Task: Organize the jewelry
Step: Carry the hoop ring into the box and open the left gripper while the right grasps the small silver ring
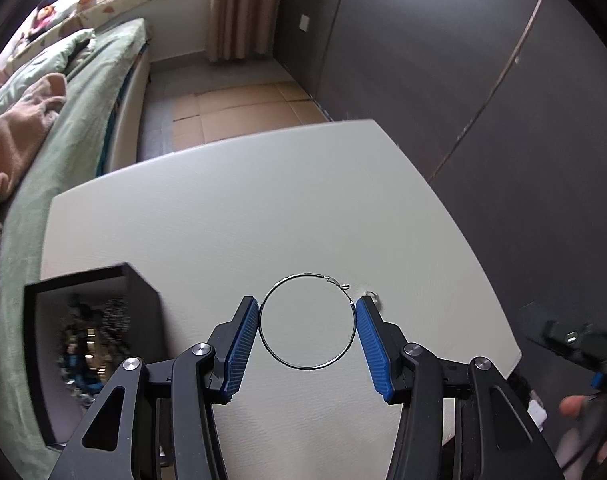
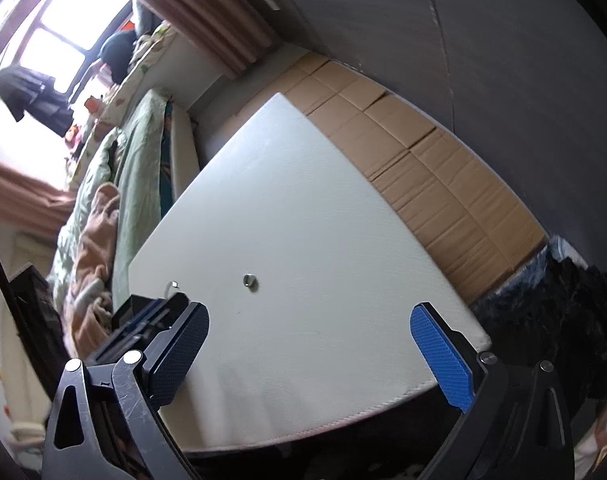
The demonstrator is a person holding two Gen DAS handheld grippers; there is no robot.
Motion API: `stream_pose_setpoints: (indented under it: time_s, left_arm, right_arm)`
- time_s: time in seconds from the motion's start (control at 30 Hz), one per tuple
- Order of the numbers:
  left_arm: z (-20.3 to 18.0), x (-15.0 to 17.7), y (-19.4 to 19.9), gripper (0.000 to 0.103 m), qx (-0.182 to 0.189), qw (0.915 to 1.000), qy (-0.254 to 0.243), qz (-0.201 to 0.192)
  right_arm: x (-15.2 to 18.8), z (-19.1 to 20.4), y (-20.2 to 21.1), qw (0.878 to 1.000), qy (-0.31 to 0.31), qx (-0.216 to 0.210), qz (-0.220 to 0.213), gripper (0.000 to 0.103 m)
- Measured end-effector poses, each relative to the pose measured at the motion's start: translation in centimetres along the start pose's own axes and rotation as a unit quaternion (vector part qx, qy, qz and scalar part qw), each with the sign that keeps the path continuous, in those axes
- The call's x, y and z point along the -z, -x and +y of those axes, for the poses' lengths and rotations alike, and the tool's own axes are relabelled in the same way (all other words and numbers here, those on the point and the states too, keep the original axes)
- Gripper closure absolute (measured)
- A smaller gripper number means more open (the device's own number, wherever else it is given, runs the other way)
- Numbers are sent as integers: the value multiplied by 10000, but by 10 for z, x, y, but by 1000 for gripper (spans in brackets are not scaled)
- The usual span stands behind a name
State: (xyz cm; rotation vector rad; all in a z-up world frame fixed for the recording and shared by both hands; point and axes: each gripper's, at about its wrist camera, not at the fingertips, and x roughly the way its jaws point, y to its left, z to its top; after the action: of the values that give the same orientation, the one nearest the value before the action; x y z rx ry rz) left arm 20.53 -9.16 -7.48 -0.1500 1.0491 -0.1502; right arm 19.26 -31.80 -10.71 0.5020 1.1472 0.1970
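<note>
1. The left gripper pinched a thin wire hoop across its width, one blue pad on each side of the ring, the clasp end at the far right of the loop. The hoop hung between the pads above the table.
2. The right gripper stood spread wide with nothing between its pads, over the near part of the table.
3. The hoop looked very light, springy and easy to bend; a gentle squeeze across the wire seemed the only workable hold, and a hard one would likely warp it or pop the clasp. Smooth wire on ribbed pads might also slip or swivel.
4. A small ring lay loose on the table just beyond the left gripper's right pad; it seemed tiny, hard and prone to roll.
5. A black box sat at the near left, with jumbled pieces inside, too blurred to count.
6. Count: one hoop, one ring, one box, two grippers.
</note>
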Motion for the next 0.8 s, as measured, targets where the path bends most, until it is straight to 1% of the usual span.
stream_pose_setpoints:
  time_s: [0.07,0.13,0.17,0.2,0.3,0.43,0.5,0.6,0.7,0.8]
  left_arm:
    - [7,-1,7,51,26,10000,66,-65]
    - [13,-2,14,51,38,9998,128,-125]
    - [17,-3,19,51,51,9997,167,-163]
    - [20,-3,23,51,65,9996,206,-200]
    - [28,-5,34,51,116,9989,335,-308]
    - [41,-7,45,51,201,9977,498,-421]
    - [47,-8,49,51,195,9972,545,-472]
    - [57,-10,56,51,199,9965,611,-540]
    - [66,-12,60,51,195,9957,679,-597]
    - [75,-14,63,51,202,9948,772,-628]
  right_arm:
    - [1,8,-5,9999,138,-6,52,14]
    - [1,15,-10,9996,228,-56,144,27]
    - [2,18,-13,9995,257,-83,169,30]
    - [3,21,-16,9994,276,-98,195,37]
    - [4,30,-24,9989,302,-218,280,50]
    - [6,42,-38,9982,394,-283,343,50]
    - [6,46,-47,9979,457,-242,382,50]
    - [6,52,-54,9975,525,-266,389,53]
    - [3,62,-65,9969,674,-106,384,54]
    - [2,69,-75,9962,741,-35,461,57]
